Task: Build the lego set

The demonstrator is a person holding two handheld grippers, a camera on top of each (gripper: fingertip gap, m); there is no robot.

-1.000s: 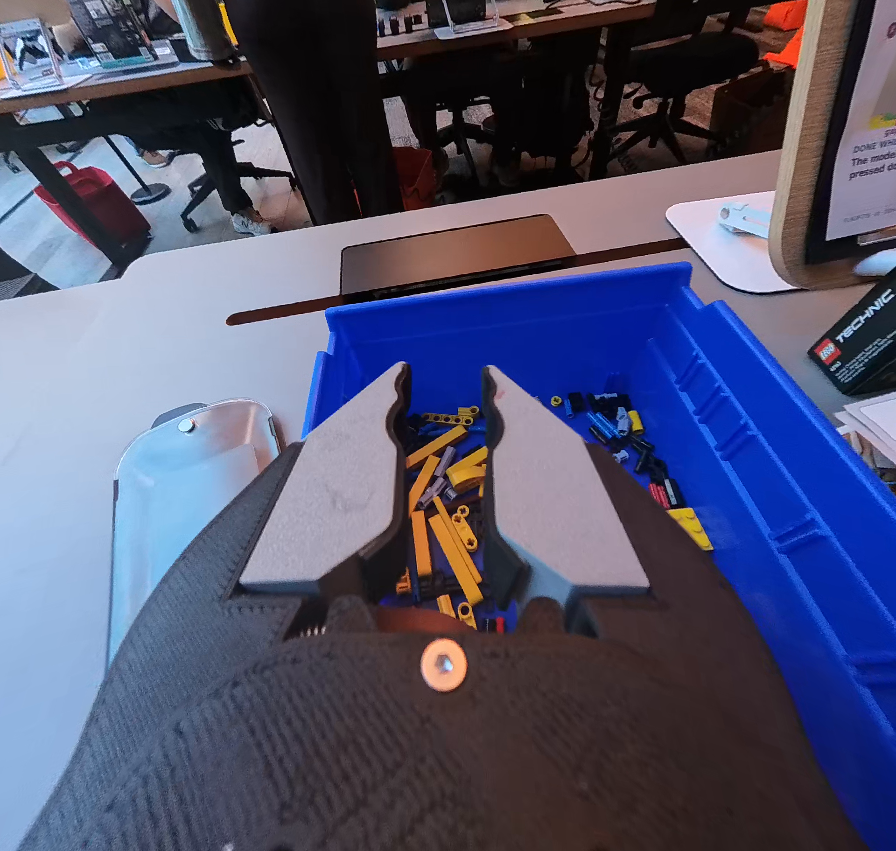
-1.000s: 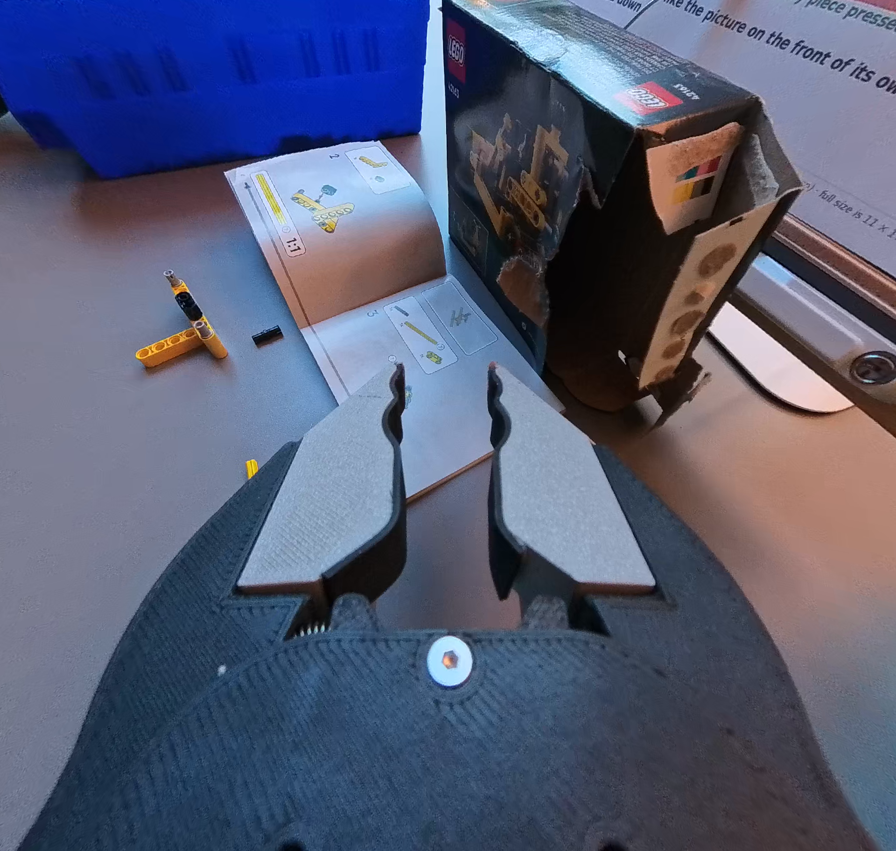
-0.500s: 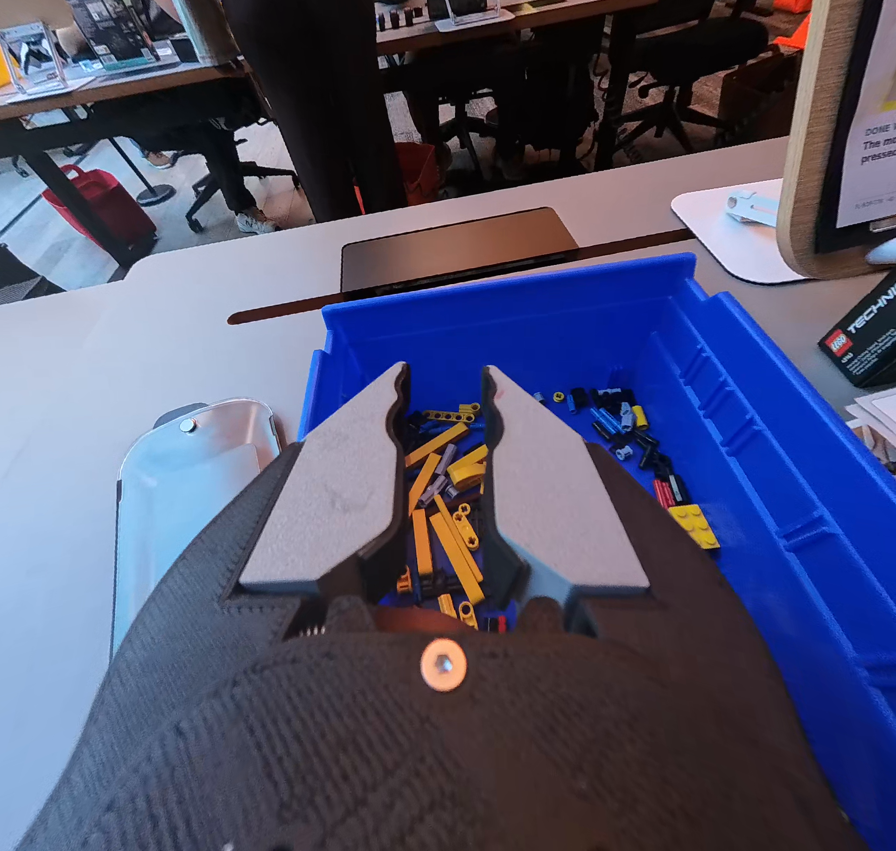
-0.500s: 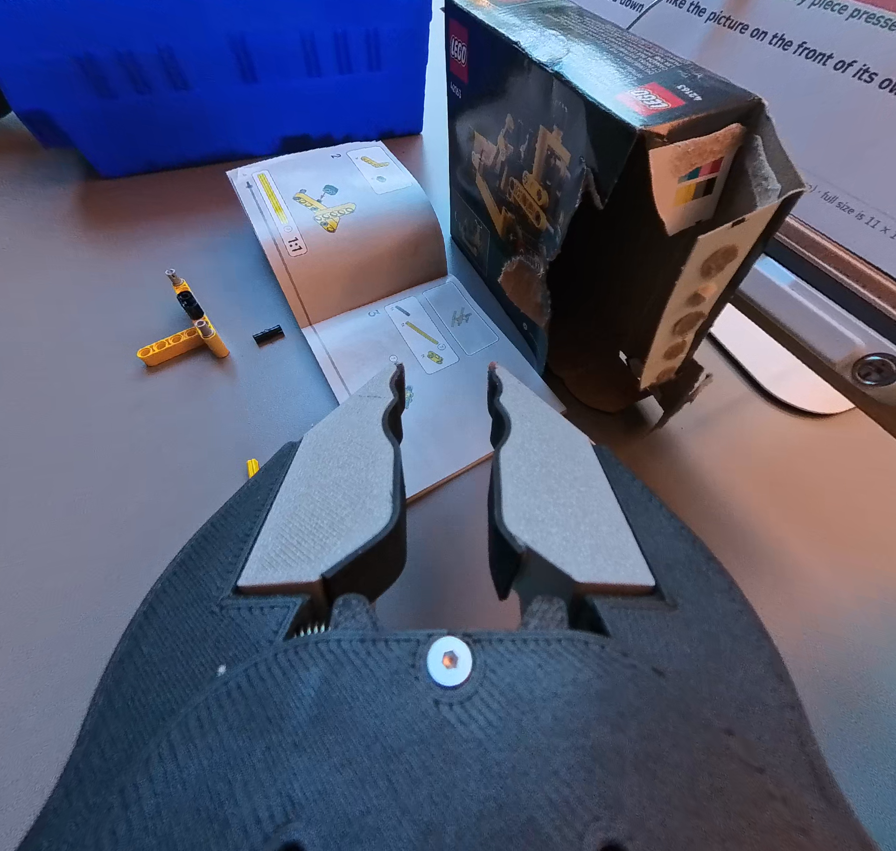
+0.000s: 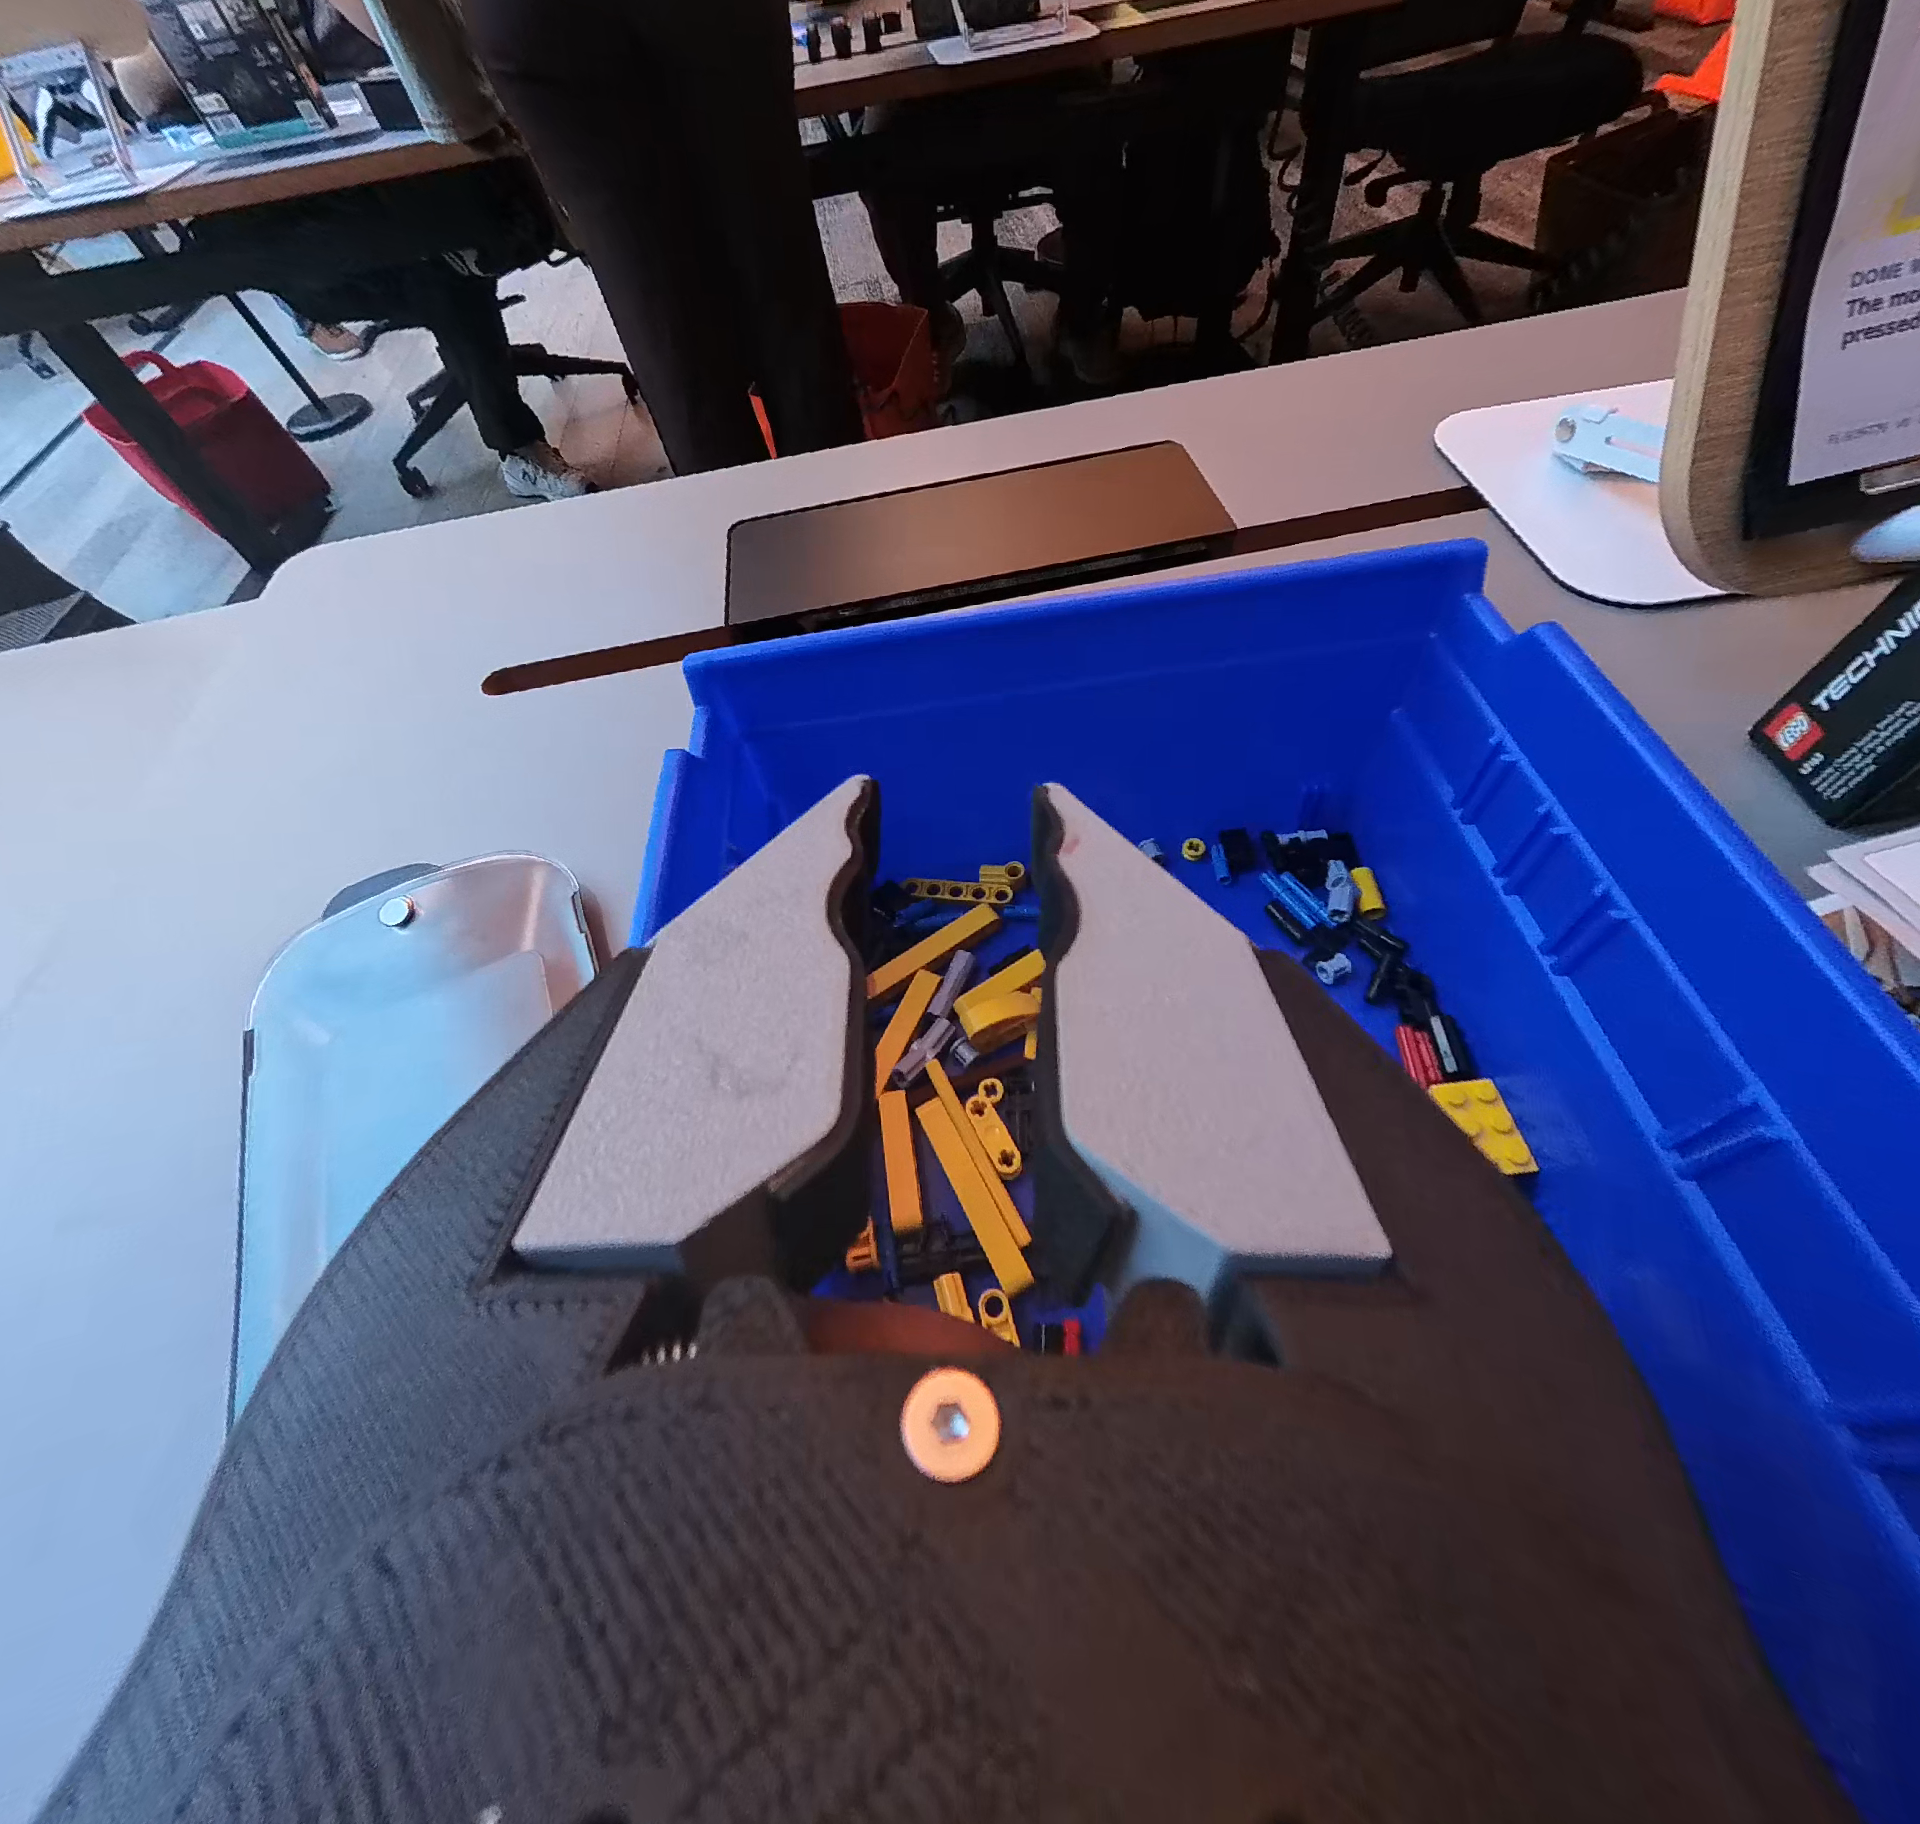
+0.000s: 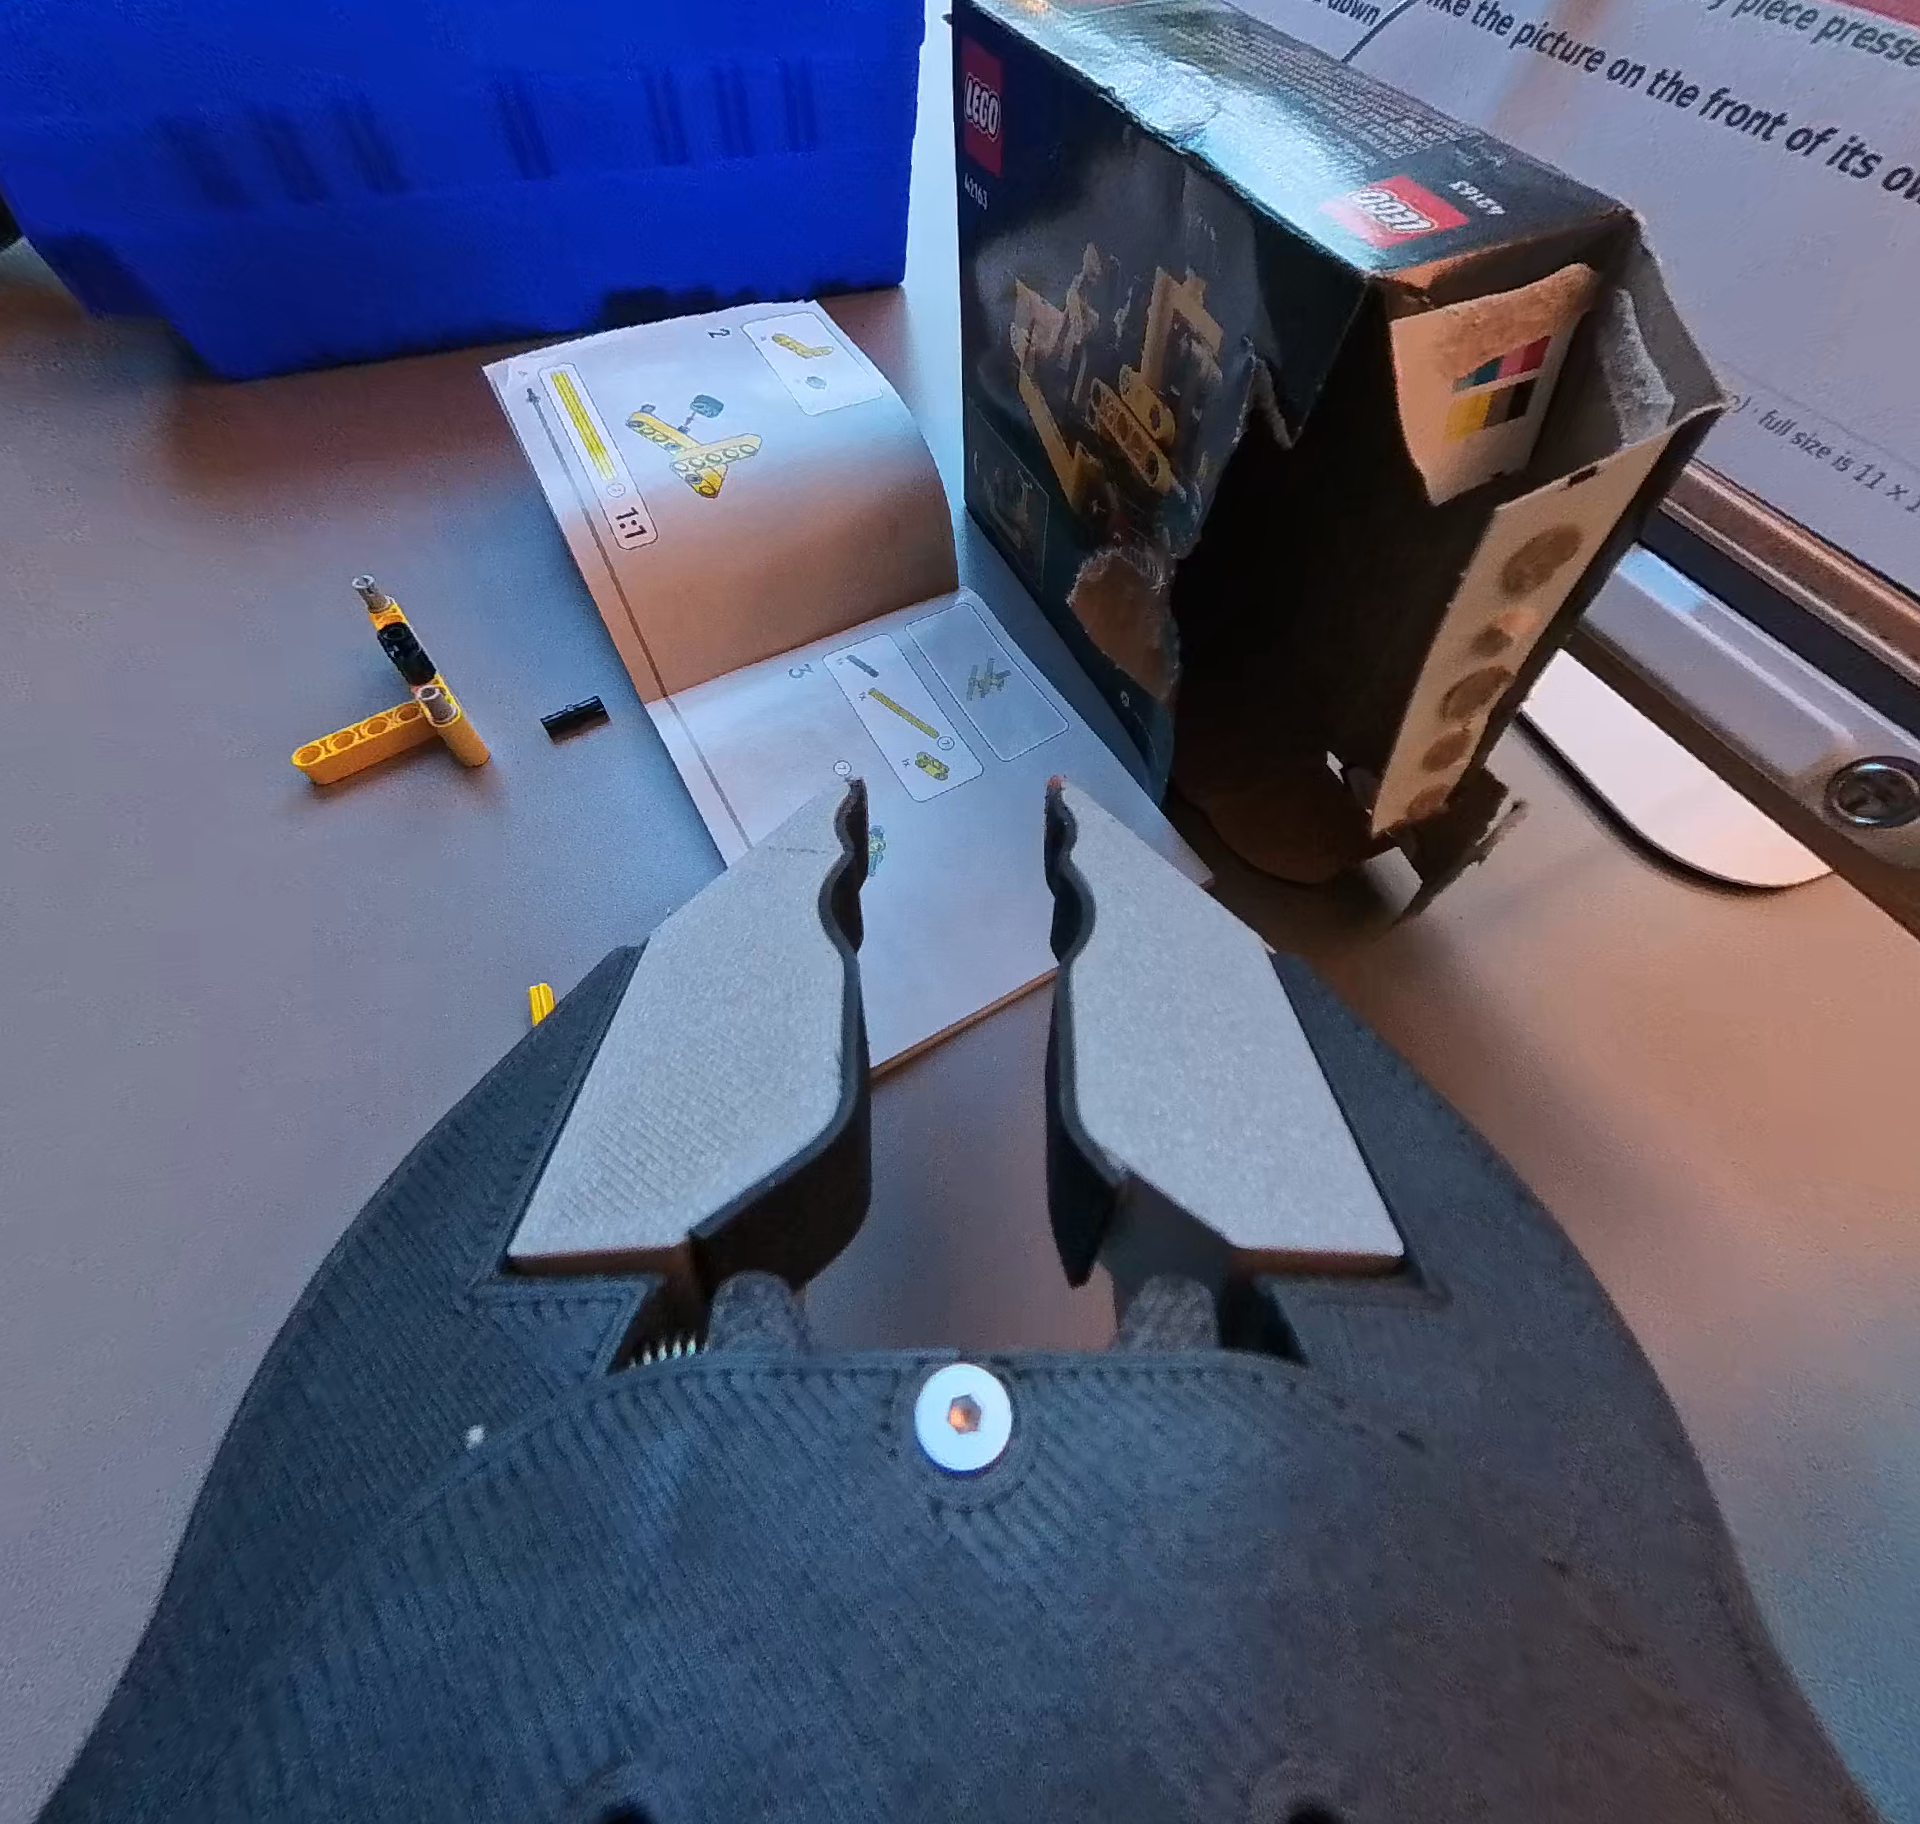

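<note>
My left gripper point(image 5: 951, 808) is open and empty, held over a blue bin point(image 5: 1558, 901) of loose lego pieces. Yellow beams point(image 5: 971, 1140) lie between its fingers; small black and blue pins point(image 5: 1309, 891) and a yellow plate point(image 5: 1481, 1125) lie to the right. My right gripper point(image 6: 951, 803) is open and empty above the open instruction booklet point(image 6: 769, 527). A small yellow T-shaped assembly point(image 6: 400, 694) and a black pin point(image 6: 574, 716) lie on the table to its left. The blue bin point(image 6: 457, 143) stands behind them.
The black lego box point(image 6: 1278, 403) stands right of the booklet; its corner shows in the left wrist view point(image 5: 1844, 725). A sign board point(image 6: 1662, 112) is behind it. A clear plastic tray point(image 5: 384, 1026) lies left of the bin. A small yellow piece point(image 6: 538, 1003) lies by my right gripper. Tip to tip, the grippers are about 45 cm apart. My right gripper is the nearer one to the black pin point(image 6: 574, 716): about 11 cm, against 35 cm.
My left gripper has shifted slightly forward and down over the bin. The right gripper has barely moved.
</note>
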